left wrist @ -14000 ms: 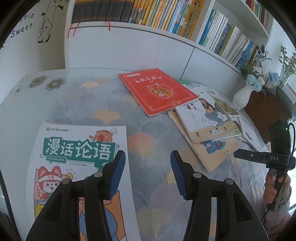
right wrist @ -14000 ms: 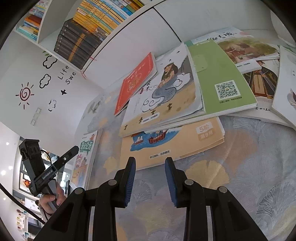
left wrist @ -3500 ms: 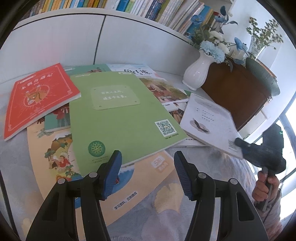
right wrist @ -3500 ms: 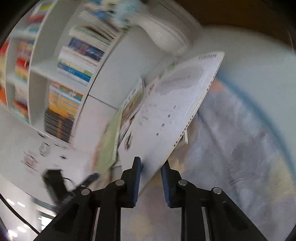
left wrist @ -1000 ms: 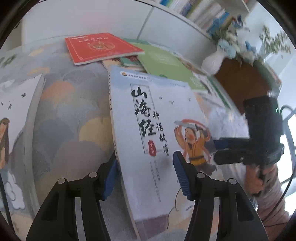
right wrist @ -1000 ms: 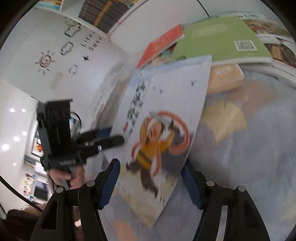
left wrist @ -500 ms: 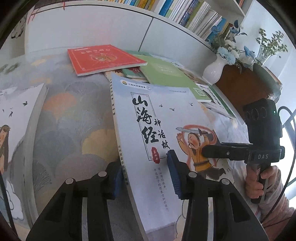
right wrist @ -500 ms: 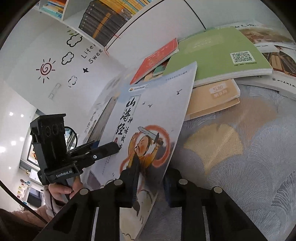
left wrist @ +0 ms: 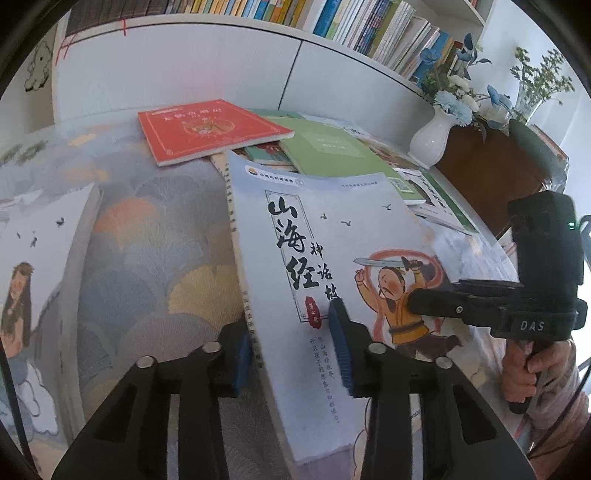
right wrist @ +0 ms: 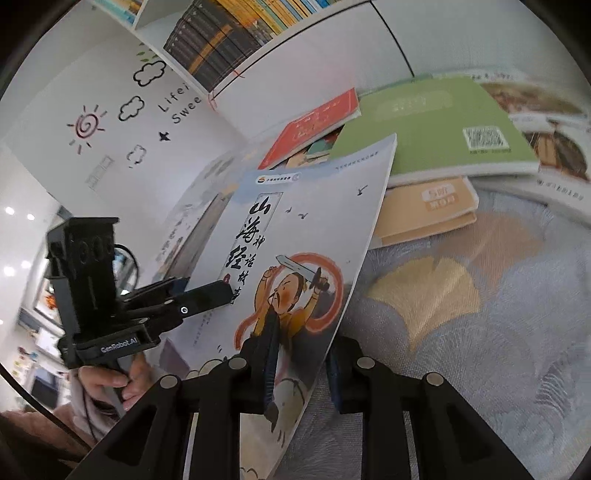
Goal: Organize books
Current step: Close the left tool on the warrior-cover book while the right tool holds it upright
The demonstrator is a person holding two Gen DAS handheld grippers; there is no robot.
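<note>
Left wrist view: illustrated book [left wrist: 325, 258] at frame centre, over the desk [left wrist: 147, 258]. Book pile [left wrist: 295, 147] behind it, upper centre. Vase [left wrist: 430, 142] upper right. Bookshelf [left wrist: 295, 18] along top.

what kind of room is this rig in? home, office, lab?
Most likely a home study or a children's reading room. Wall shelves packed with books, picture books strewn over a patterned tablecloth, childlike cloud and sun wall stickers, and a white vase of flowers all point that way.

Daylight floods in from my right; fisheye edges bend and darken, my right view's far books [right wrist: 436, 122] blur
</note>
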